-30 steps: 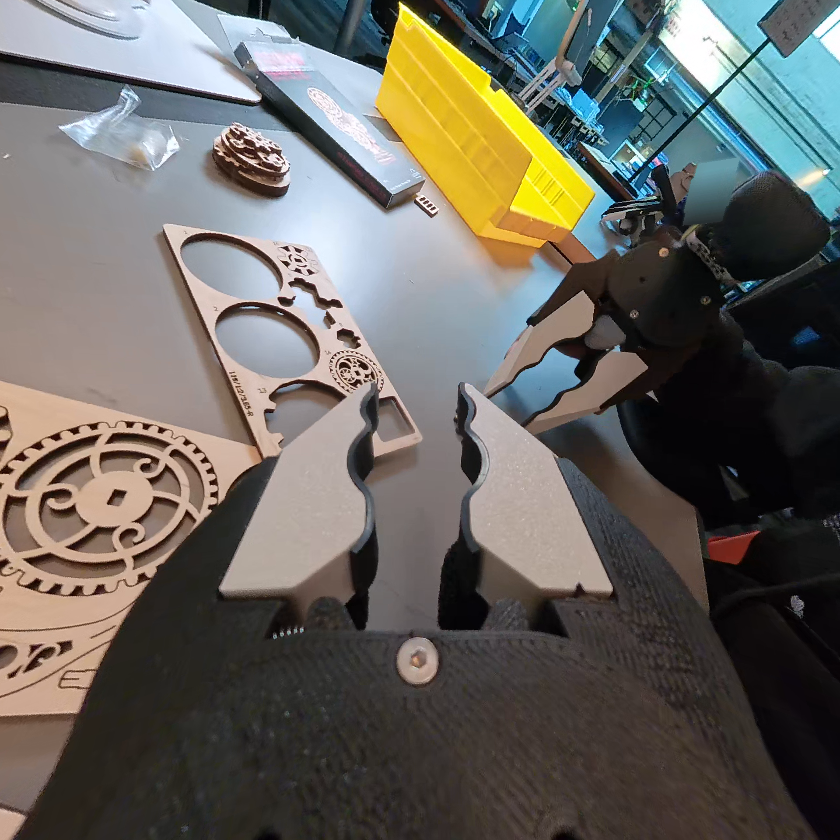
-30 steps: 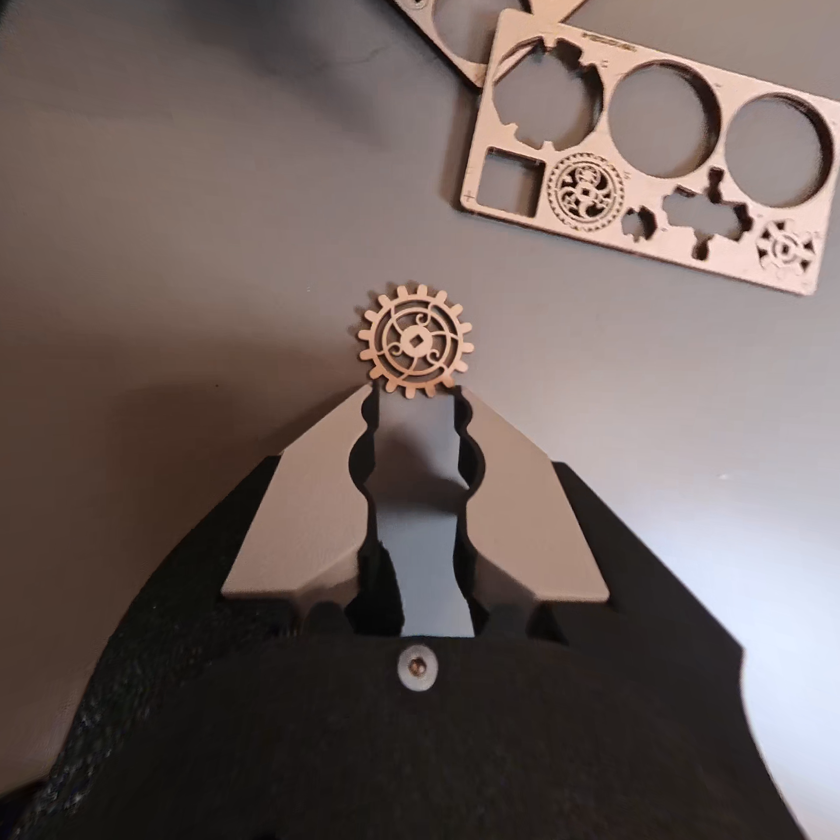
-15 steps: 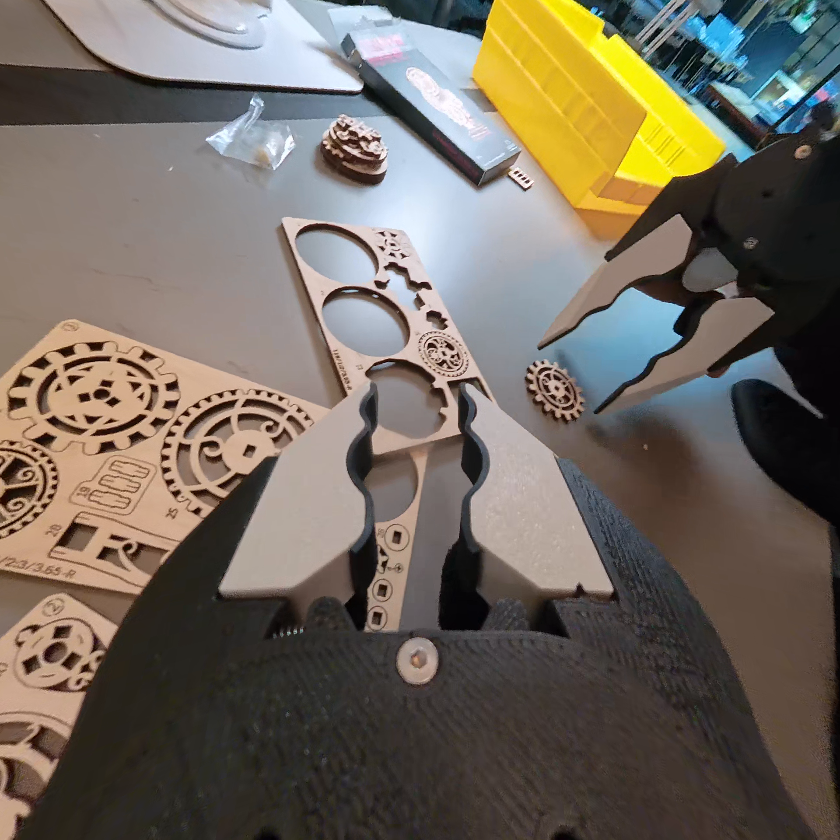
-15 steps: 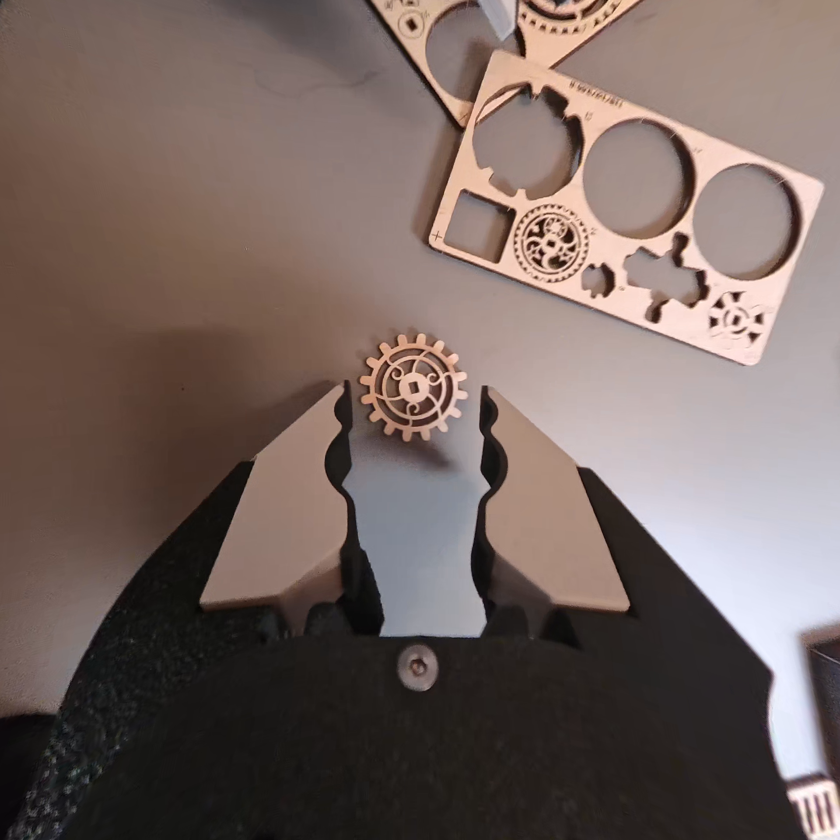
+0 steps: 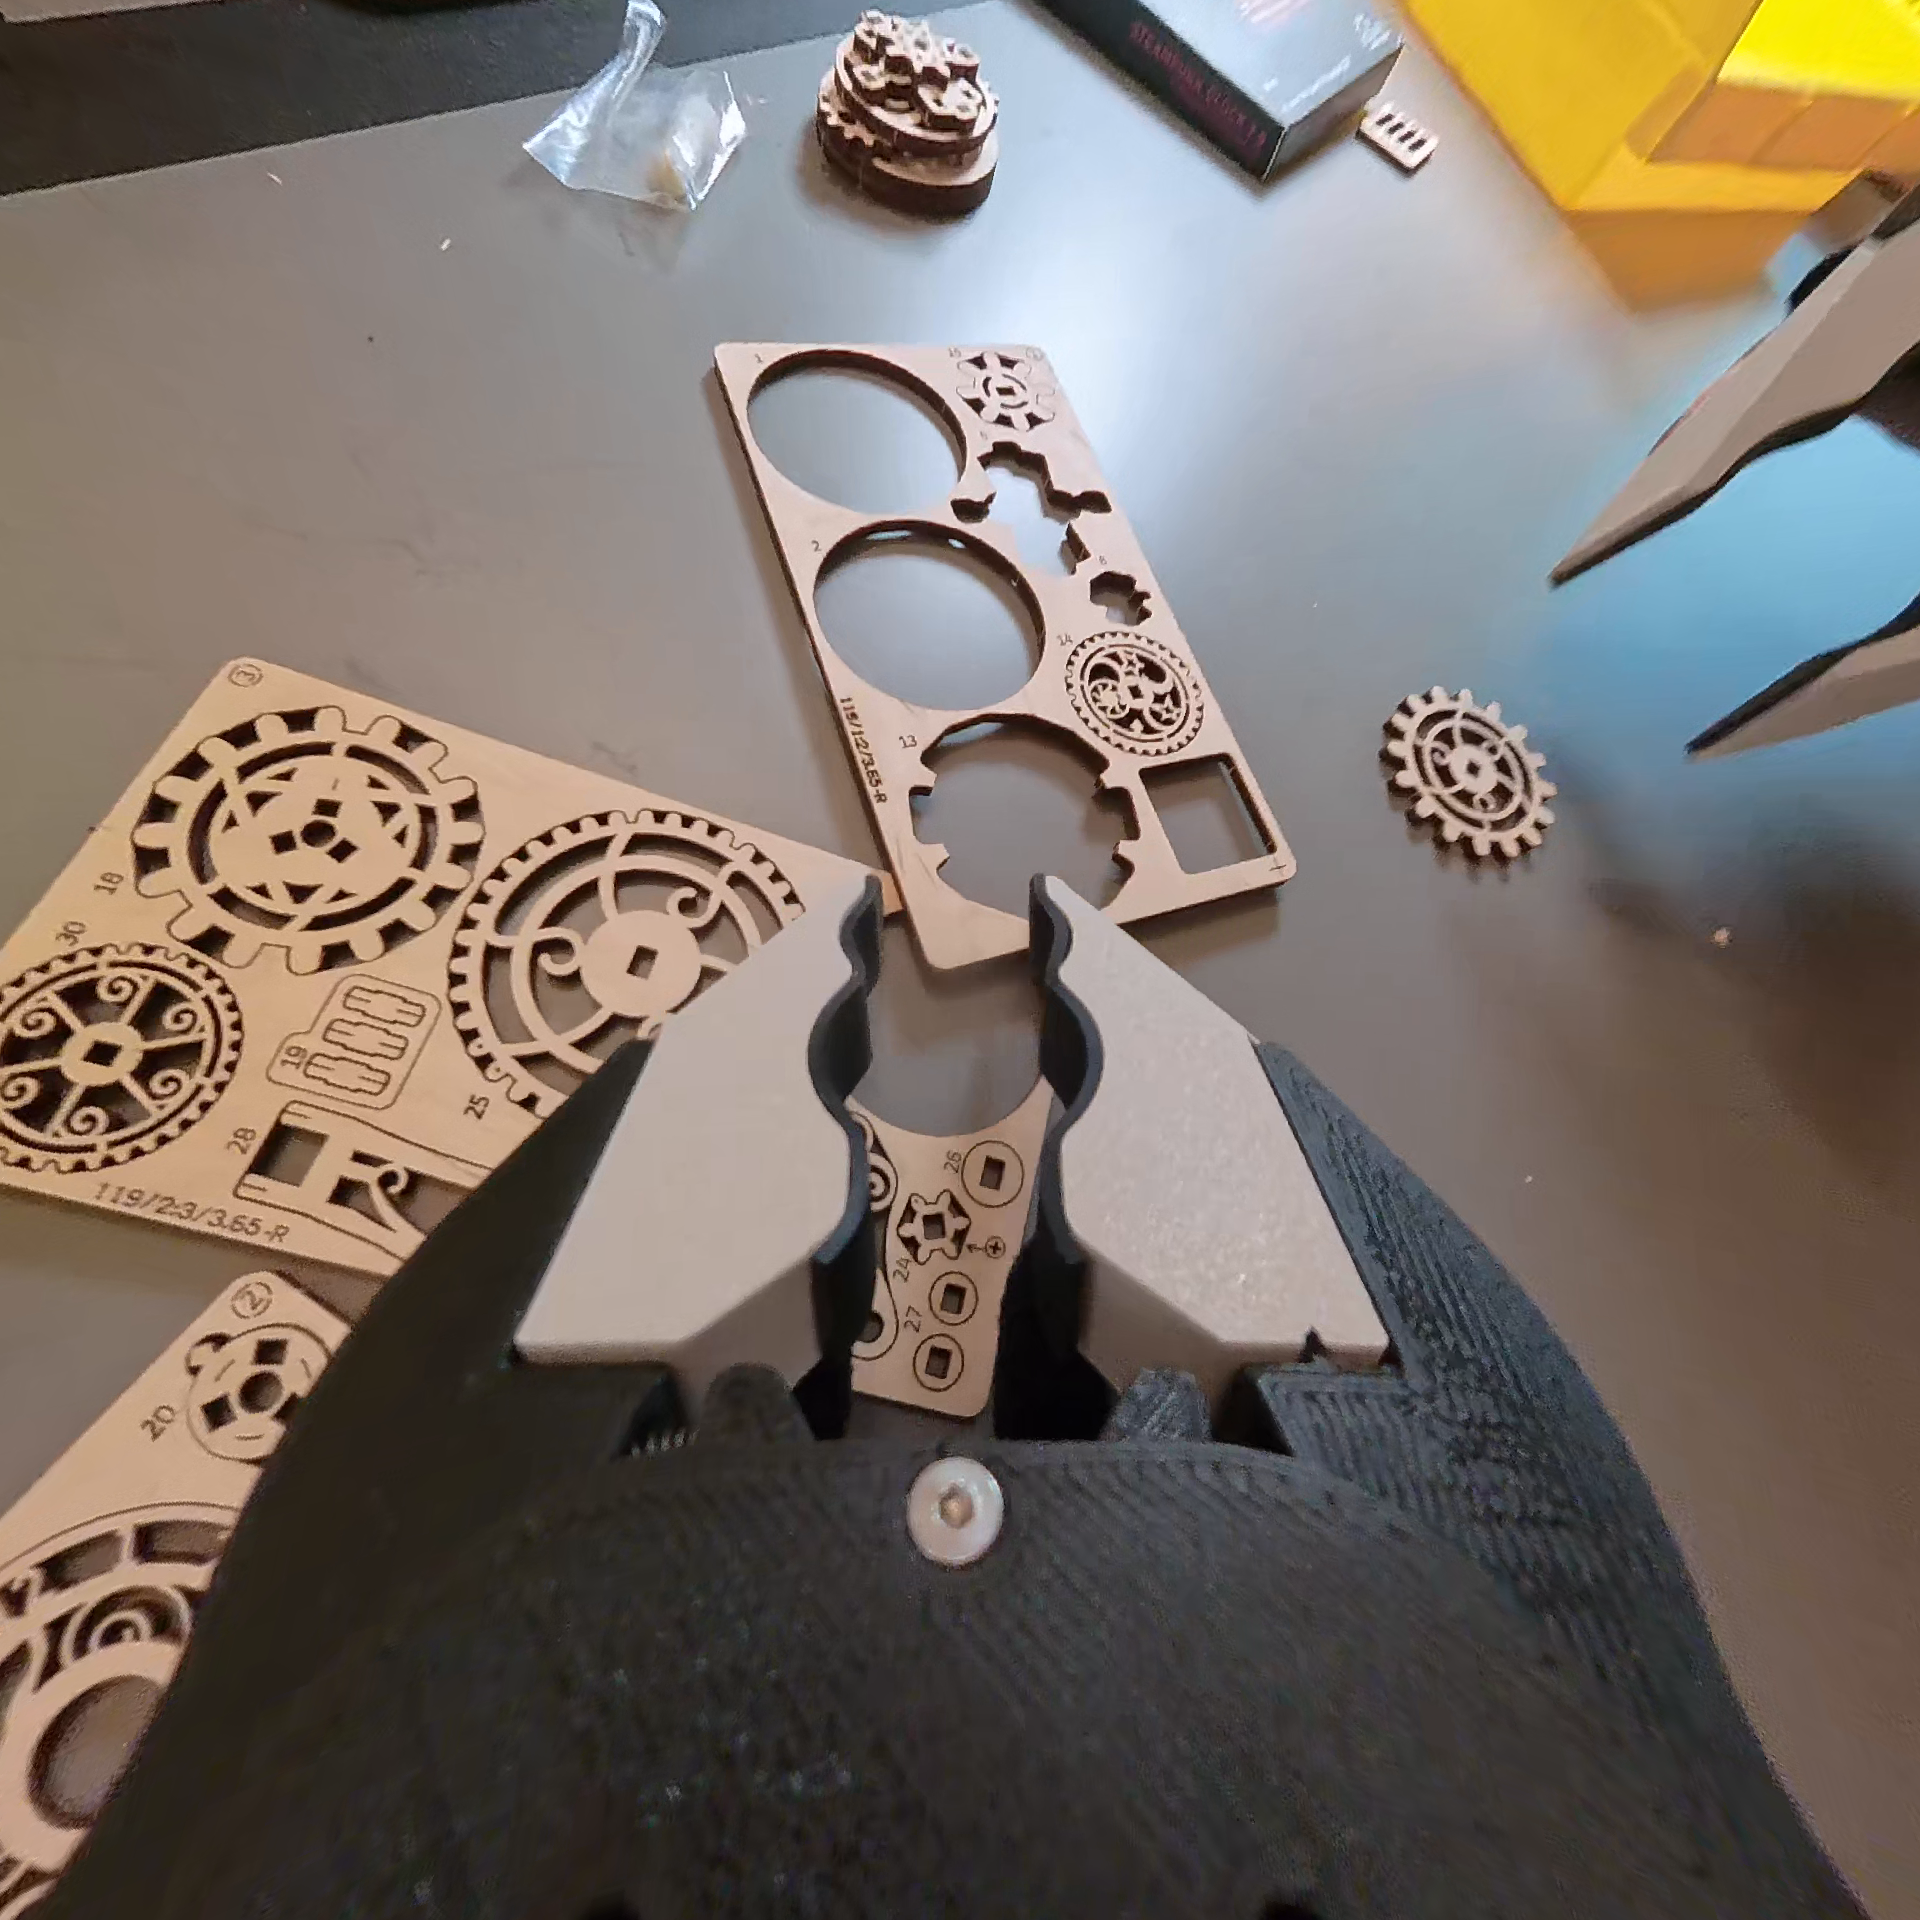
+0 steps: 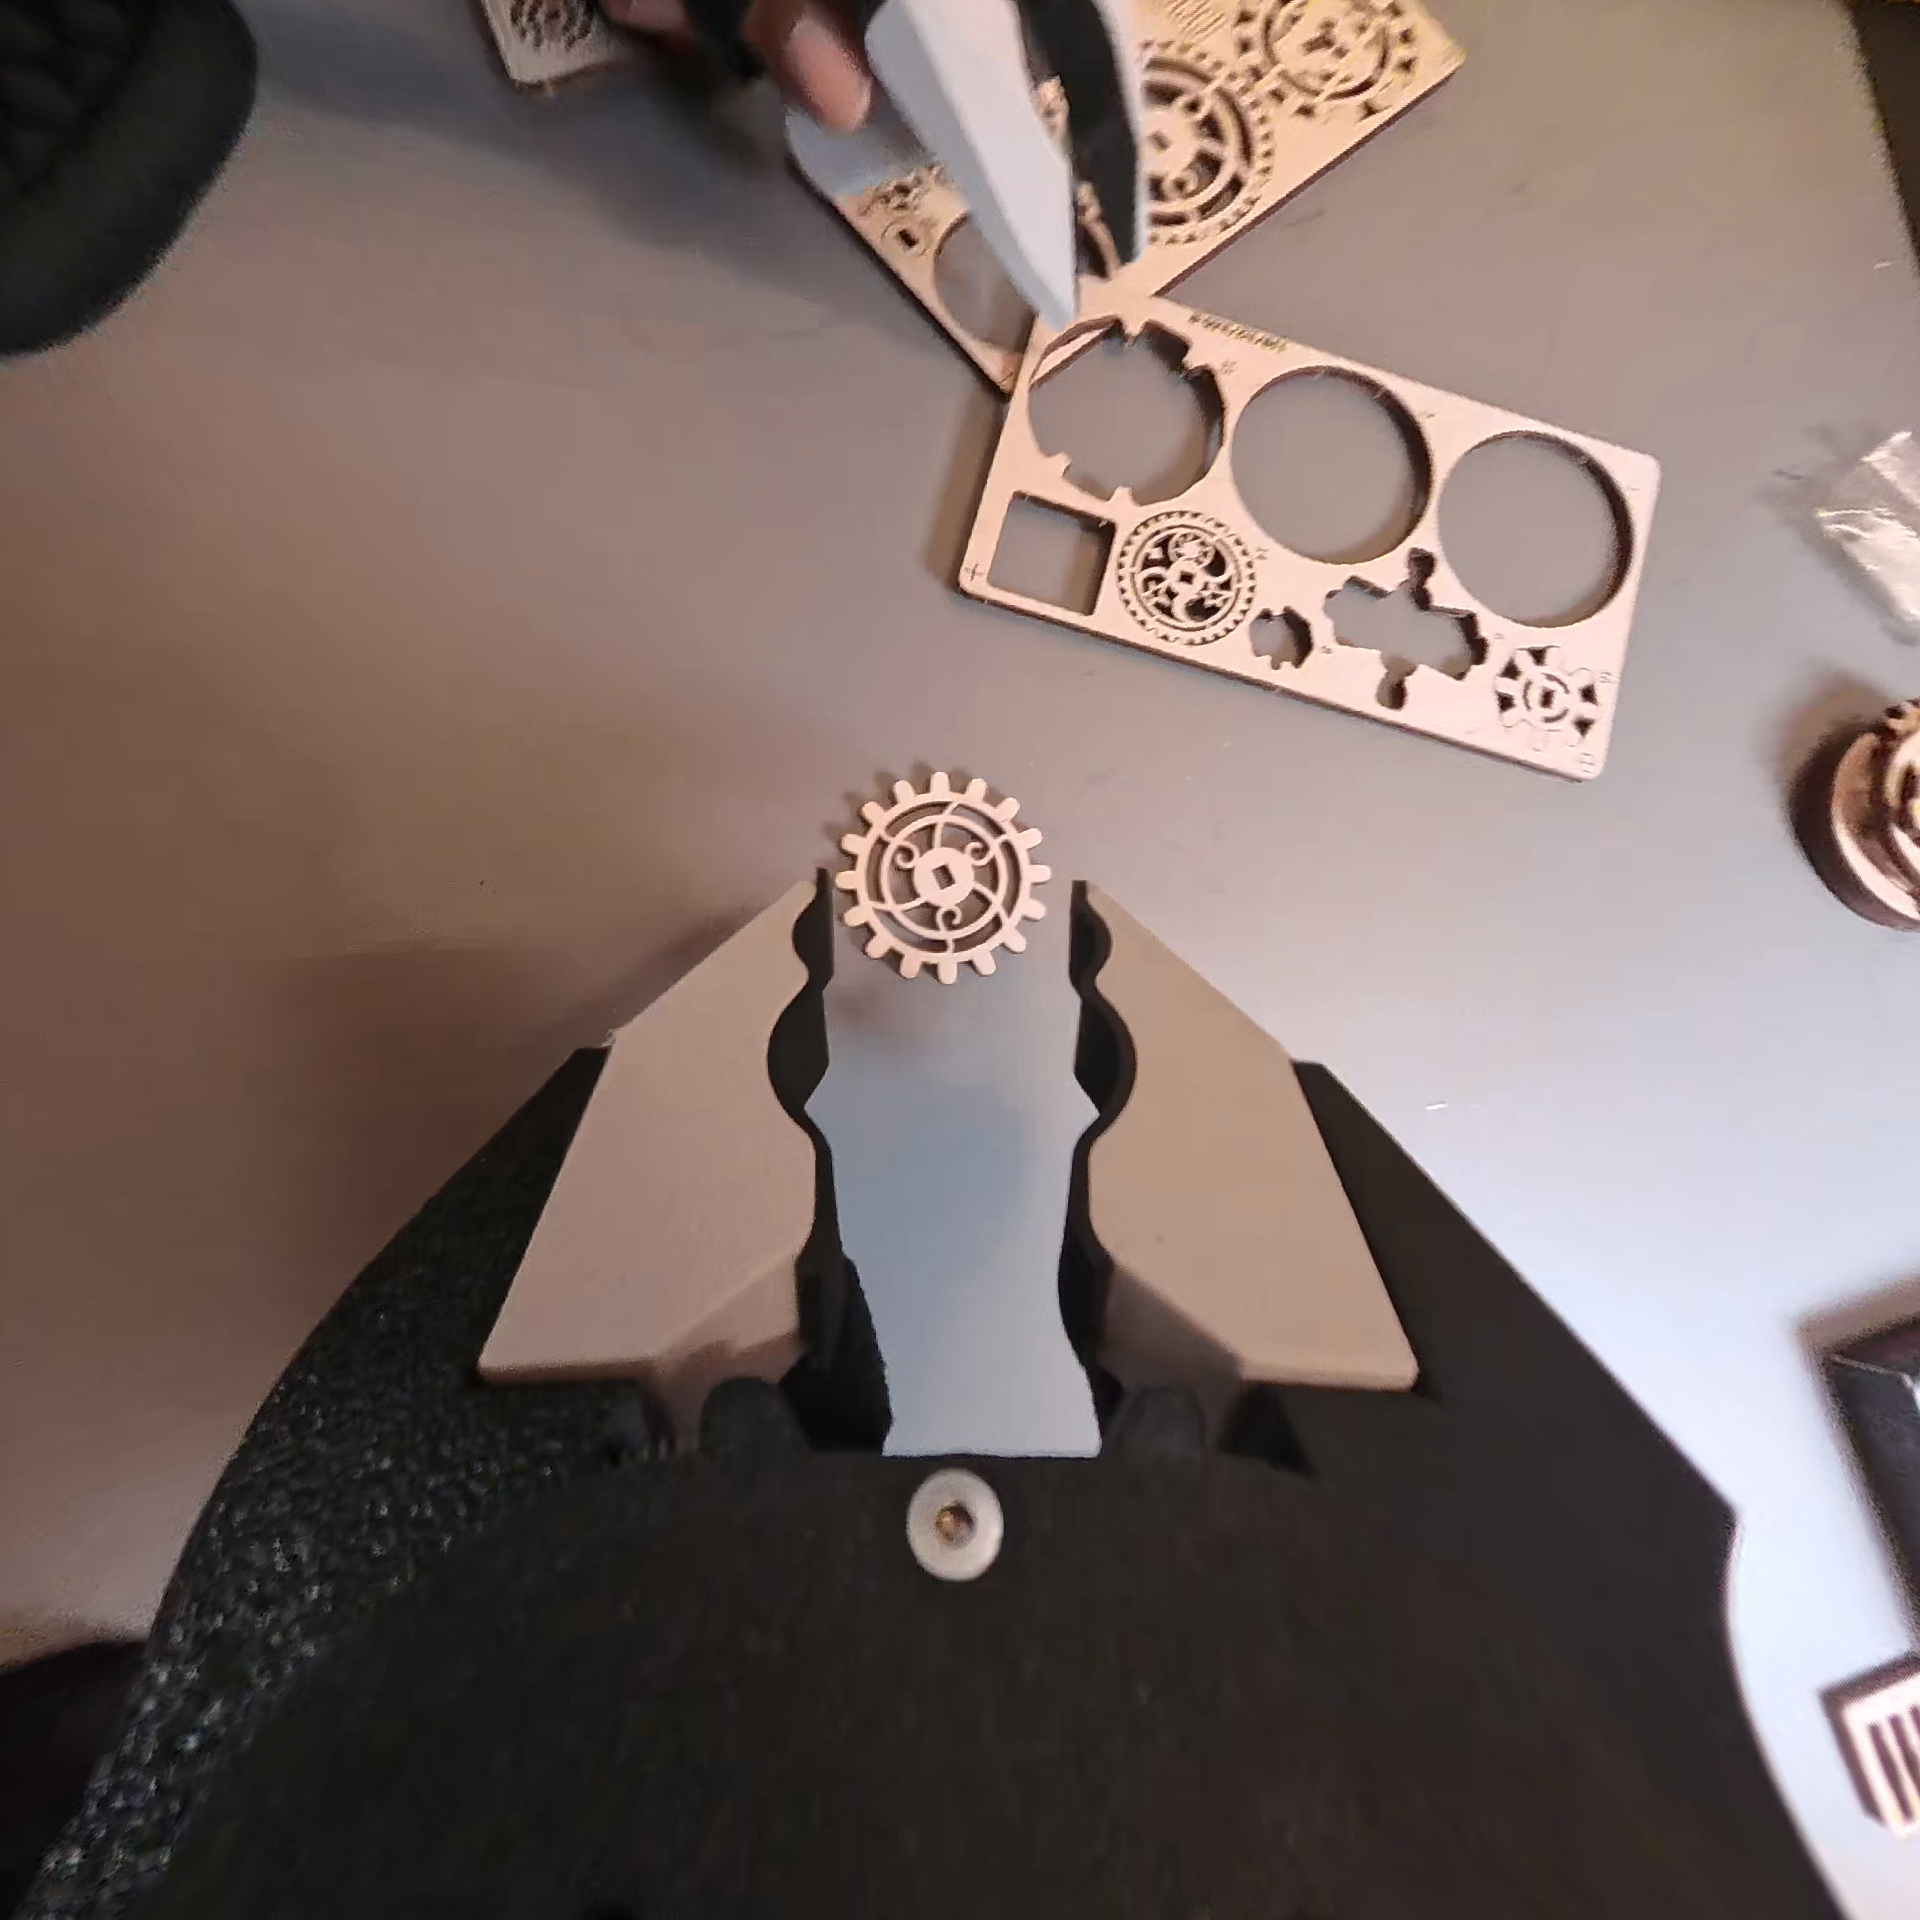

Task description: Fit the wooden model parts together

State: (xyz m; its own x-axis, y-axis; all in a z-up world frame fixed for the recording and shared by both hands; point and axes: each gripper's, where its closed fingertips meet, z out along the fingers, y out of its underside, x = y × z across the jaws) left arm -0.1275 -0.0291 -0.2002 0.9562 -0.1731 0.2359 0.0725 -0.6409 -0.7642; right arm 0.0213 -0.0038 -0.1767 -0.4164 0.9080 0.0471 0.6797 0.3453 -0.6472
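Right gripper open wide, empty, loose gear flat on table just beyond tips, not touching. Left gripper part open, empty, over punched sheets; assembled gear stack well beyond

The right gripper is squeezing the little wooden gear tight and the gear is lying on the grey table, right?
Not quite. The right gripper is open, not squeezing: in the right wrist view its fingers stand apart on either side of the gear with gaps showing. The gear does lie flat on the grey table, loose.
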